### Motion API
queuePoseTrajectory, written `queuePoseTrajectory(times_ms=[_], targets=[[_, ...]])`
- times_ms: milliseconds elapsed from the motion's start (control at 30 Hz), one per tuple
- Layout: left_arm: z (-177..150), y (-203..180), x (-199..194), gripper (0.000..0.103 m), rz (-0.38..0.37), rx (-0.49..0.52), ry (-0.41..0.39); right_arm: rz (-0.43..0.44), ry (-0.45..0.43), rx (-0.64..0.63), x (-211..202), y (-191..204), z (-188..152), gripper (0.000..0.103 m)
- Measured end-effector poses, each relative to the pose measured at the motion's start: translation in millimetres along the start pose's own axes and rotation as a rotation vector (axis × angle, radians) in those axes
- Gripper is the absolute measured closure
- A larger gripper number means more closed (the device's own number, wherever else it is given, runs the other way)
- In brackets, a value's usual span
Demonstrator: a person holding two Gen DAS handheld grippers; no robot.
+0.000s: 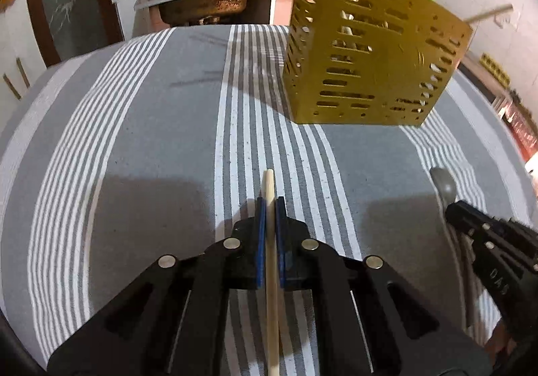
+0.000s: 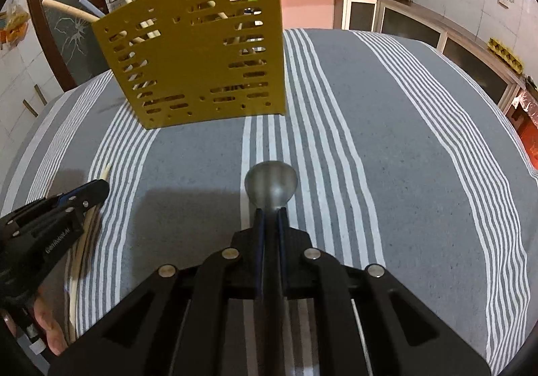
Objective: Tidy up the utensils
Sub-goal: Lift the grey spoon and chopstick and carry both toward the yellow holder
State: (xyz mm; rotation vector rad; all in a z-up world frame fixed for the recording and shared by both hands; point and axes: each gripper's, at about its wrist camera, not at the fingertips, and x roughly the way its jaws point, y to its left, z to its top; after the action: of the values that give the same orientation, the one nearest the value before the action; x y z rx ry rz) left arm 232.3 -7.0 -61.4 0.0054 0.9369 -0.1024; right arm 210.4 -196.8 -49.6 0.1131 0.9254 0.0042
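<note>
Both tools are loaded and carrying toward the yellow holder [image 2: 198,50], which stands on the striped bench [image 2: 386,147] at about eleven o'clock from the right gripper [image 2: 270,213]. That gripper is clenched on a metal spoon [image 2: 271,186]; the left gripper [image 1: 270,204] grasps a wooden chopstick [image 1: 269,184]. Next, each likely needs lifting above the holder's rim, tip downward.

The chopstick's [image 1: 271,261] rear end is cut off by the lower edge. The spoon's [image 2: 271,184] handle is hidden between the right gripper's fingers [image 2: 259,241]. The utensil holder's [image 1: 370,50] top is cropped.
</note>
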Motion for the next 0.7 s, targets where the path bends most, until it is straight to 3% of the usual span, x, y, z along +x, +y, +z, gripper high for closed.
queuePoseTrajectory(times_ms=[333, 700], targets=[[3.8, 7.5, 5.6, 0.097, -0.014, 0.034, 0.023, -0.045, 0.014, -0.060, 9.2, 10.0, 4.9, 0.094], [5.9, 12.6, 6.7, 0.098, -0.048, -0.007, -0.004, -0.015, -0.059, -0.026, -0.5, 7.1, -7.5, 0.095]])
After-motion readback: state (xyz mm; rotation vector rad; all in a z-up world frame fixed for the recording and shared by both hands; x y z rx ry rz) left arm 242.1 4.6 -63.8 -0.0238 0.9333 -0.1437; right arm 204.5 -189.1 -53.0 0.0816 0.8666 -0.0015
